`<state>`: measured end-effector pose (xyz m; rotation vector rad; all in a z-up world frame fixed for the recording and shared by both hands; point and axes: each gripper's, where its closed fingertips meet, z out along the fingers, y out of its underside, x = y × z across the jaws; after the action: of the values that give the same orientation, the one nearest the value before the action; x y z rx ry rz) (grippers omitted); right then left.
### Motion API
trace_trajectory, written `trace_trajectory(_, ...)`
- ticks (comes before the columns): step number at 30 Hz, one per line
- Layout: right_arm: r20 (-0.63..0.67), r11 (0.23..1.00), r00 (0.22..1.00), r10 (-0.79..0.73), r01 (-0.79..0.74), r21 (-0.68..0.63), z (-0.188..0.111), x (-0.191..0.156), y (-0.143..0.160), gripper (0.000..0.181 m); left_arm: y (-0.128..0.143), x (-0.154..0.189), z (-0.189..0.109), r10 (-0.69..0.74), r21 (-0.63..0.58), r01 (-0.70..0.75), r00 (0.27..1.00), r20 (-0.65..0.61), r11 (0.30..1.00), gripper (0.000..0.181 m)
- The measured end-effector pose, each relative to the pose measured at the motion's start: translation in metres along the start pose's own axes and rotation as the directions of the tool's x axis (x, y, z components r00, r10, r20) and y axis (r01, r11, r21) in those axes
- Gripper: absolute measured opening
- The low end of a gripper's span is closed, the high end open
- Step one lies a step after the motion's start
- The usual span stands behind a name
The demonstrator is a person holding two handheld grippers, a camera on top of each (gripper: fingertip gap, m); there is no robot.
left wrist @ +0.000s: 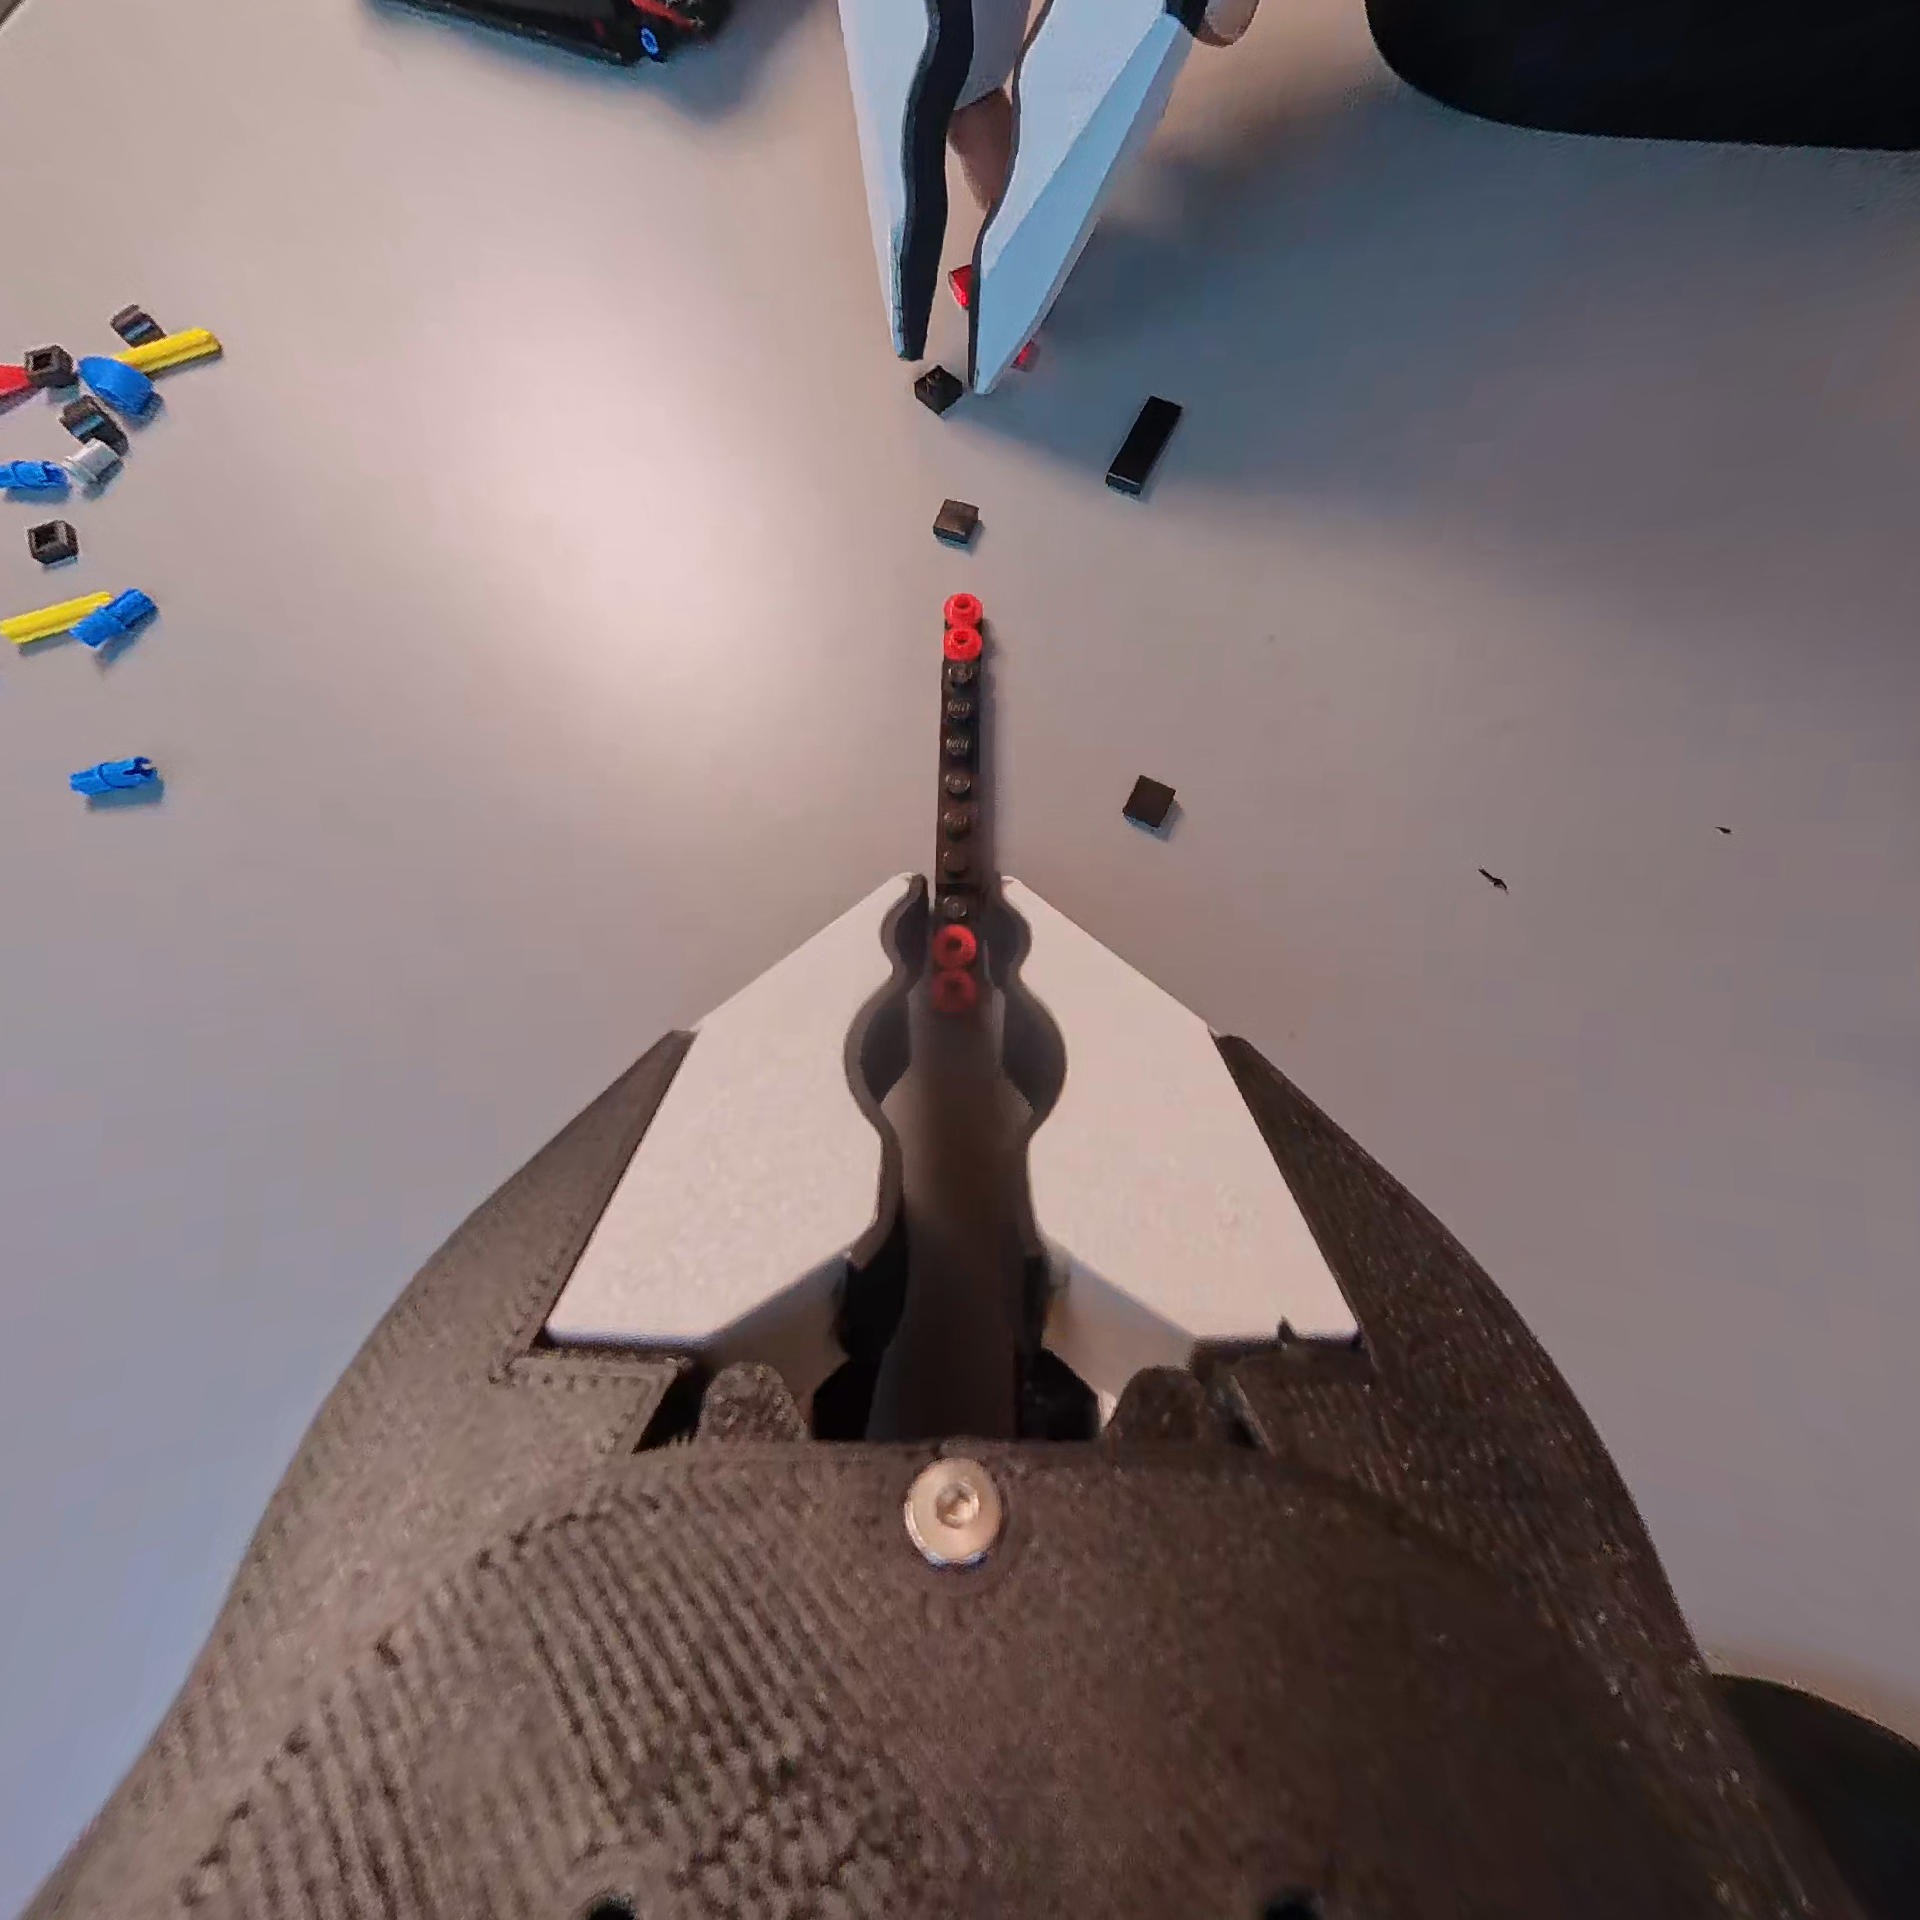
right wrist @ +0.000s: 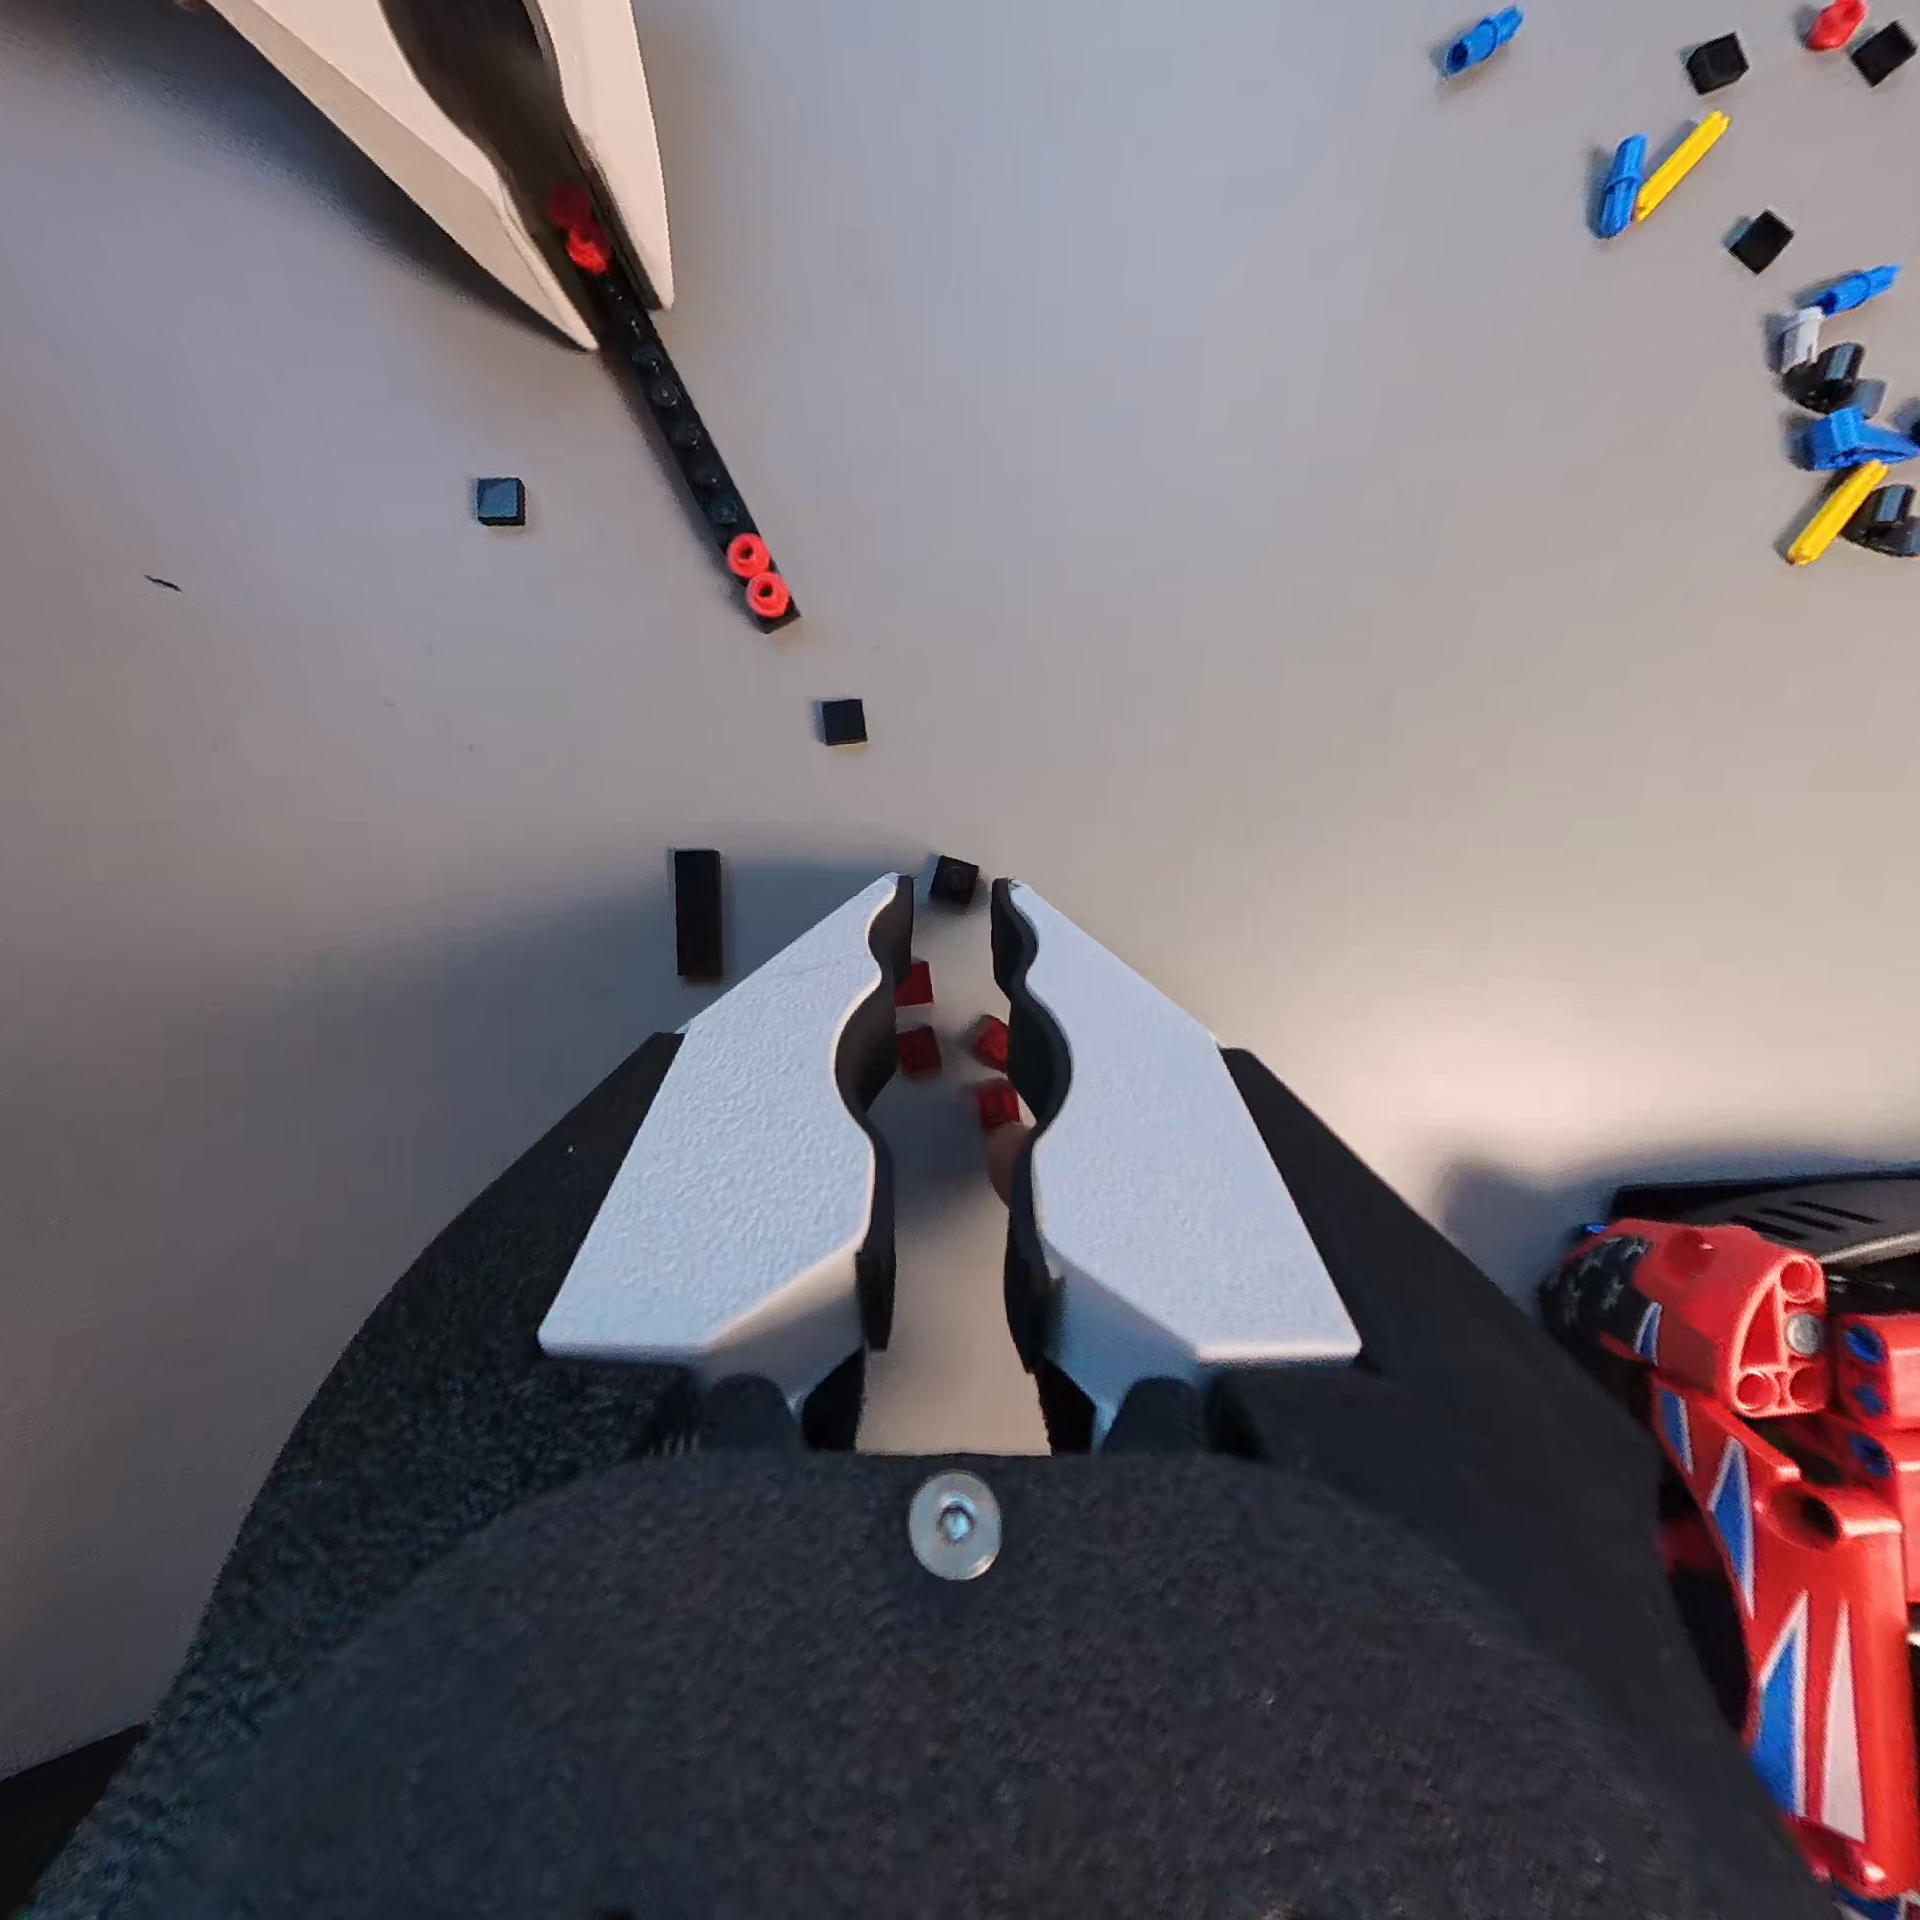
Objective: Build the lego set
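Observation:
My left gripper point(left wrist: 961, 888) is shut on one end of a long black plate point(left wrist: 960, 758) that lies flat on the table. The plate carries two red round studs point(left wrist: 963, 623) at its far end and two more between my fingers. My right gripper point(right wrist: 953, 888) is open with a narrow gap and holds nothing. A small black piece point(right wrist: 954, 880) sits just off its tips, and several small red pieces point(right wrist: 918, 1049) lie on the table under the gap. The right gripper point(left wrist: 945, 371) also shows in the left wrist view. The left gripper point(right wrist: 623, 322) shows with the plate point(right wrist: 686, 436) in the right wrist view.
A black oblong tile point(right wrist: 698, 912) and two black square tiles point(right wrist: 842, 721) point(right wrist: 500, 502) lie near the plate. Loose blue, yellow and black pieces point(left wrist: 104, 416) are scattered at the left. A red, blue and white built model point(right wrist: 1766, 1455) stands beside my right gripper. My right tips are roughly 4 centimetres from the black oblong tile point(right wrist: 698, 912). The left camera catches it too, in the left wrist view point(left wrist: 1145, 441).

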<state>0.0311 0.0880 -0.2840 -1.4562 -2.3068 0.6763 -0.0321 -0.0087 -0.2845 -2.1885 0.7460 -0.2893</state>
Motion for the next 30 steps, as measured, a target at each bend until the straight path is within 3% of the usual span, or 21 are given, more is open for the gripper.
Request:
trace_trajectory(10, 0.003, 0.998, 1.000, 0.005, -0.005, -0.056, 0.003, 0.001, 0.000, 0.005, 0.012, -0.001, -0.016, -0.039, -0.025, 0.038, 0.999, -0.031, 0.999, 0.018)
trace_trajectory(15, 0.050, 0.981, 0.984, -0.171, 0.166, 0.100, 0.003, -0.020, -0.050, 0.005, 0.016, 0.000, -0.017, -0.042, -0.027, 0.041, 0.998, -0.044, 0.999, 0.014)
trace_trajectory(19, 0.128, 0.944, 0.937, -0.324, 0.312, 0.105, 0.021, -0.047, -0.081, 0.005, 0.013, 0.002, -0.014, -0.027, -0.014, 0.026, 0.999, -0.044, 1.000, 0.012)
trace_trajectory(24, 0.208, 0.911, 0.887, -0.412, 0.408, 0.066, 0.047, -0.065, -0.094, 0.004, 0.012, 0.001, -0.014, -0.011, -0.006, 0.011, 0.999, -0.031, 1.000, 0.006)
trace_trajectory(30, 0.256, 0.901, 0.869, -0.424, 0.434, 0.022, 0.059, -0.067, -0.095, 0.005, 0.012, 0.001, -0.014, -0.002, 0.002, 0.002, 0.999, -0.038, 1.000, 0.006)
